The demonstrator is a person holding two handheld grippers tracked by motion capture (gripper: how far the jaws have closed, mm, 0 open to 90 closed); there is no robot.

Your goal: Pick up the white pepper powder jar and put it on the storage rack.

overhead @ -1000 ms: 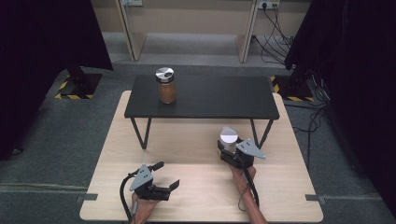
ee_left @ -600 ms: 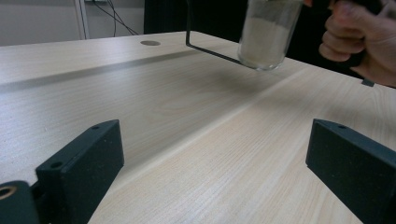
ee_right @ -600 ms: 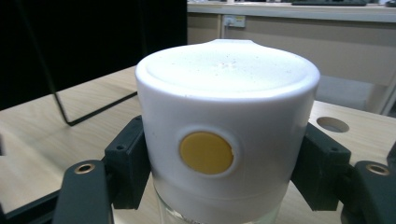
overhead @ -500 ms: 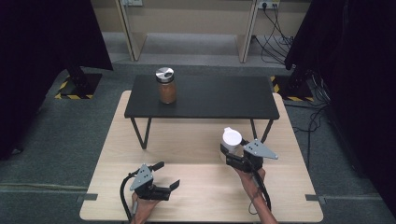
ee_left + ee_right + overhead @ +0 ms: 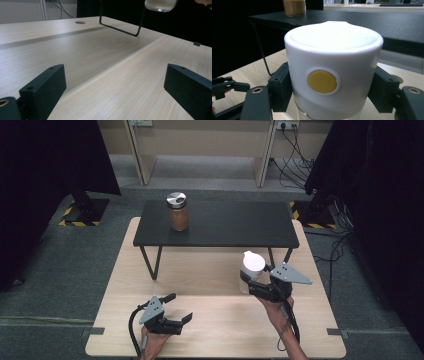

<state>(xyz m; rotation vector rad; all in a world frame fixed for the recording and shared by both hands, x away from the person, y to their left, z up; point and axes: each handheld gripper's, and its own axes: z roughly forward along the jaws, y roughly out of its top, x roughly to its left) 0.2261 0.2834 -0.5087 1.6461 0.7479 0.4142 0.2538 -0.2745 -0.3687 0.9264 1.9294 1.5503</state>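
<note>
White-lidded glass jar (image 5: 251,268) hangs pinched in my right gripper (image 5: 256,285) above the wooden table (image 5: 210,330), so I'd keep it upright and clear the black shelf (image 5: 225,222) edge, setting it beside the brown-filled jar (image 5: 177,211), my left gripper (image 5: 181,312) spread idle.

White-lidded container (image 5: 333,72) with yellow dot, black shelf (image 5: 216,224), pale wood table (image 5: 200,270), perhaps brown-filled jar (image 5: 178,213)

Light wooden rectangular table (image 5: 200,285), standing on grey carpeted floor (image 5: 65,270). Low black shelf on thin metal legs (image 5: 220,225), set on the table's far half. Black curtains (image 5: 45,160) hung at both sides. Pale panelled wall (image 5: 200,140) behind, with cables (image 5: 295,140) trailing down. Yellow-and-black hazard tape (image 5: 70,215) marked the stand bases.
</note>
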